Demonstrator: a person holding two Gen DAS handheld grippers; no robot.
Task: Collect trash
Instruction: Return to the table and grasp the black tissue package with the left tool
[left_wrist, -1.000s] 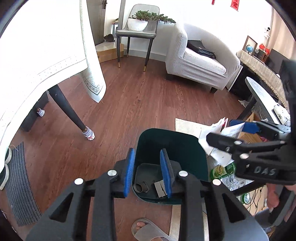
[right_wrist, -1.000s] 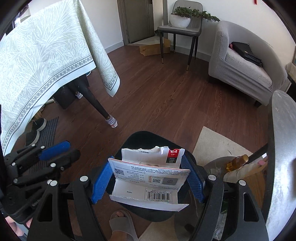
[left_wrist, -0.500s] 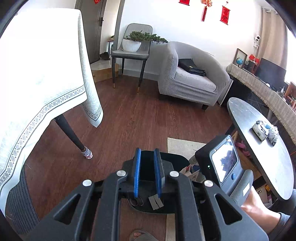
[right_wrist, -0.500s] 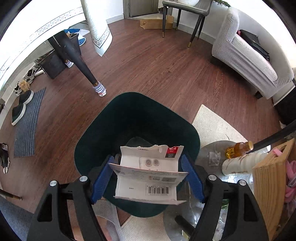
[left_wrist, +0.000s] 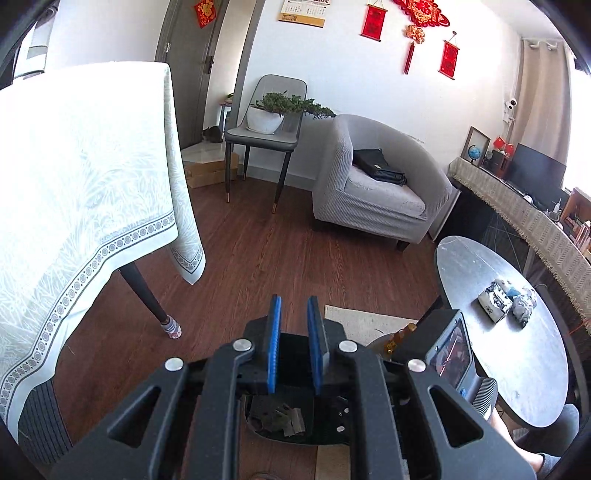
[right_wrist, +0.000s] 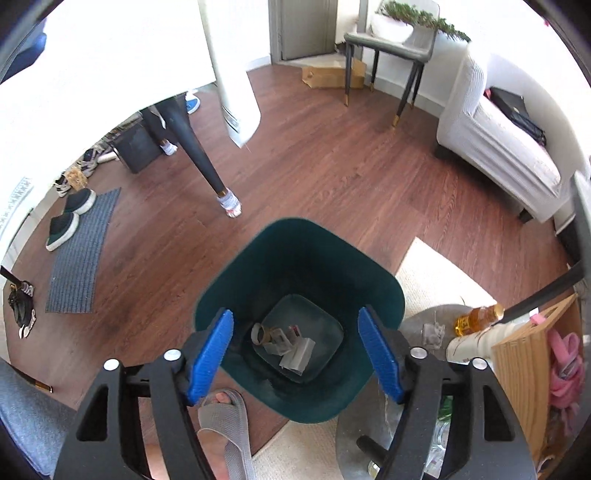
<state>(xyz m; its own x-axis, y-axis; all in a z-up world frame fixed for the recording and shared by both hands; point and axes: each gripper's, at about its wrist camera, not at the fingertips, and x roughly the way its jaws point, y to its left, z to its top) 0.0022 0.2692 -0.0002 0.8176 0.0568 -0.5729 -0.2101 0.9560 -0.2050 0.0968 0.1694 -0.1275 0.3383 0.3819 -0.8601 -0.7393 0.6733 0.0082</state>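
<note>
Left wrist view first: left gripper held level over the wood floor, blue pads a narrow gap apart with nothing between them — parted a little, gripping nothing. Under it, a slice of the dark green trash bin with a few grey scraps at the bottom. Off to the right, a round grey table with a couple of crumpled wrappers sitting on top, plus the back of the other gripper's handle just beside it. Tablecloth hanging on the left, grey armchair further back. Right wrist view: right gripper looking straight down into the bin, jaws spread wide and empty. White cardboard package lying on the bin floor alongside a roll of tape and other bits — well below the pads, touching neither. Foot in a grey slipper just beside the bin's near wall, yellow bottle to the right.
</note>
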